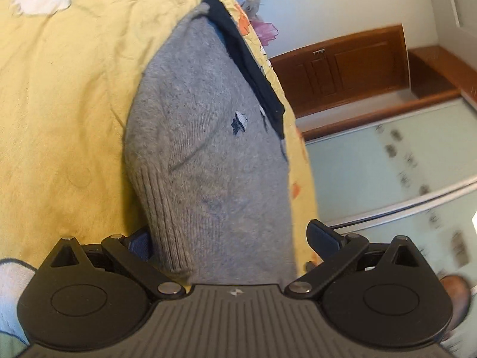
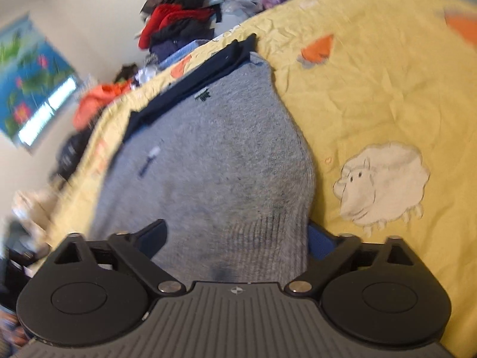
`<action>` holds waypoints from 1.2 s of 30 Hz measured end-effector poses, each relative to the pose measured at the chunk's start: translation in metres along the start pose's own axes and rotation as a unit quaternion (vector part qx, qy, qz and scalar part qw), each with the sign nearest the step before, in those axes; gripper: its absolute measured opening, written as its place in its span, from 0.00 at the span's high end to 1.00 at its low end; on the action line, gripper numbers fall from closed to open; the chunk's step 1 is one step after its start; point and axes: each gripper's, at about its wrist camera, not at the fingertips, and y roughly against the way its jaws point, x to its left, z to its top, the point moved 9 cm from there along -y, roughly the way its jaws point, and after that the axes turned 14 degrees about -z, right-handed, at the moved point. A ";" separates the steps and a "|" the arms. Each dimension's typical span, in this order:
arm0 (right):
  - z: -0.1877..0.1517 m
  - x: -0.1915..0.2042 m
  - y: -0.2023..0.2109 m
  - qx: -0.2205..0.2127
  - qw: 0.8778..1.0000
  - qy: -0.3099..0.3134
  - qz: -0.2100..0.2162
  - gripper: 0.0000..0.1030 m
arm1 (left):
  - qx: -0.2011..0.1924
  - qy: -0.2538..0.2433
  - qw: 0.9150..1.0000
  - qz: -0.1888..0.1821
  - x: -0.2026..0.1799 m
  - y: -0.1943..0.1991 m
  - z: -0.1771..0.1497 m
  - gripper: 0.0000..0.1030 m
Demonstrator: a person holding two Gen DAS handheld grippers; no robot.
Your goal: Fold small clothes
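Lighting: soft, even daylight, moderately bright; shadows were faint, no harsh glare. Left wrist view: grey sock (image 1: 208, 149) sharp, sliding door (image 1: 402, 173) smeared. Right wrist view: motion-blurred throughout, clothes pile (image 2: 182, 21) soft. Fisheye bending curved both frames' edges; corners vignetted dark.

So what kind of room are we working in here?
Most likely a bedroom. The grey sock lies on a yellow quilt with a sheep on it, a heap of clothes is piled behind, and a wooden door shows beyond.
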 end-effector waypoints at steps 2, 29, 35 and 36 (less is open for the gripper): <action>0.001 -0.004 -0.002 0.005 1.000 -0.025 0.016 0.23 | 0.004 -0.002 1.000 0.007 0.001 0.001 0.004 0.01; 0.168 0.067 -0.041 -0.084 0.952 -0.184 0.229 0.81 | -0.001 -0.226 0.973 0.041 -0.096 -0.069 0.152 0.91; 0.258 0.078 -0.097 -0.095 0.945 -0.202 0.239 0.81 | -0.038 -0.243 0.968 0.046 -0.102 -0.106 0.234 0.91; 0.272 0.079 -0.110 -0.093 0.946 -0.202 0.236 0.81 | -0.043 -0.240 0.968 0.054 -0.098 -0.113 0.249 0.91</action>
